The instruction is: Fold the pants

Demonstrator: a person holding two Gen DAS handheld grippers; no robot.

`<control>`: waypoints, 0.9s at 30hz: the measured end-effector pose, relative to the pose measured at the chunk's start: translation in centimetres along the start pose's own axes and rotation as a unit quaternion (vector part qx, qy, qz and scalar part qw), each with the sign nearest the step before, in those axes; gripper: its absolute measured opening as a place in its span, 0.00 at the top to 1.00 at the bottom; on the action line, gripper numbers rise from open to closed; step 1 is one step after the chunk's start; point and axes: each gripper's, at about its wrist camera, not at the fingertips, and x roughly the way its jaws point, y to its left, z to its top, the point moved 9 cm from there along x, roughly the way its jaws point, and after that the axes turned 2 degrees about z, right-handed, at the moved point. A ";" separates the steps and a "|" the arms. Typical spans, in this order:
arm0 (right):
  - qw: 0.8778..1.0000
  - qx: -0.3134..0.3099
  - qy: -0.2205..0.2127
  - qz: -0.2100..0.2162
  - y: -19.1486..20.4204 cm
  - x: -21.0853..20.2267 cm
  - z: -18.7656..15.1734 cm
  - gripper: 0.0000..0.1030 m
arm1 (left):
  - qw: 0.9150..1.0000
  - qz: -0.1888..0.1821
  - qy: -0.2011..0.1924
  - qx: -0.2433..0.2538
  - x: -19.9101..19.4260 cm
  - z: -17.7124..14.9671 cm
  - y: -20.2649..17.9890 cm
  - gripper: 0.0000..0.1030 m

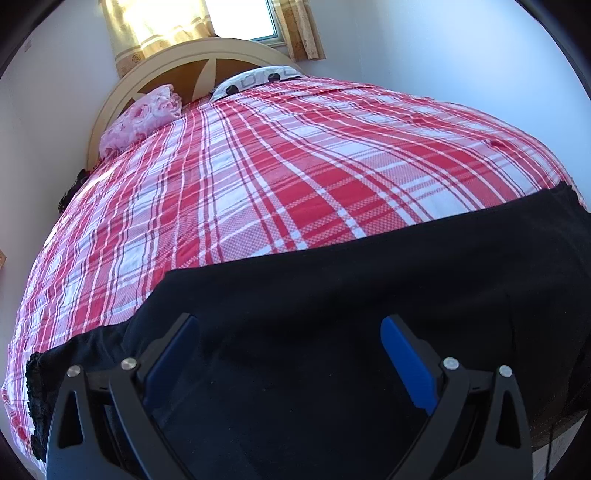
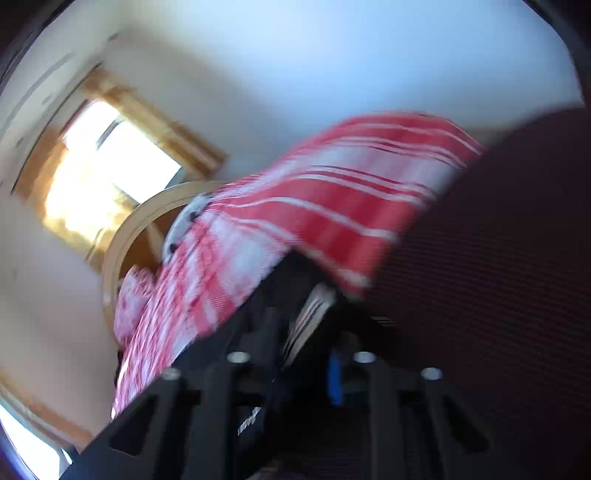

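Observation:
Black pants lie flat across the near part of a bed with a red and white plaid cover. My left gripper is open just above the pants, its blue pads wide apart and holding nothing. The right wrist view is blurred and tilted. My right gripper has its fingers close together on black cloth with a pale label; the pants hang up across the right of that view.
A cream and brown headboard and a window with yellow curtains stand at the far end. A pink floral pillow and a spotted white pillow lie by the headboard. White walls flank the bed.

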 end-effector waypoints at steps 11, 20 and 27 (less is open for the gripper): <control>0.999 0.015 -0.019 -0.038 -2.9 -2.2 -1.3 0.62 | 1.000 -0.005 -0.005 0.002 -0.3 0.6 -0.7 0.02; 1.000 -0.001 -0.012 -0.014 -0.6 0.8 -1.4 0.61 | 1.000 -0.013 -0.002 -0.021 -0.4 0.6 0.2 0.02; 1.000 -0.015 0.013 -0.016 -0.3 1.1 -2.0 0.79 | 0.999 -0.017 -0.006 -0.027 -0.5 0.7 0.5 0.02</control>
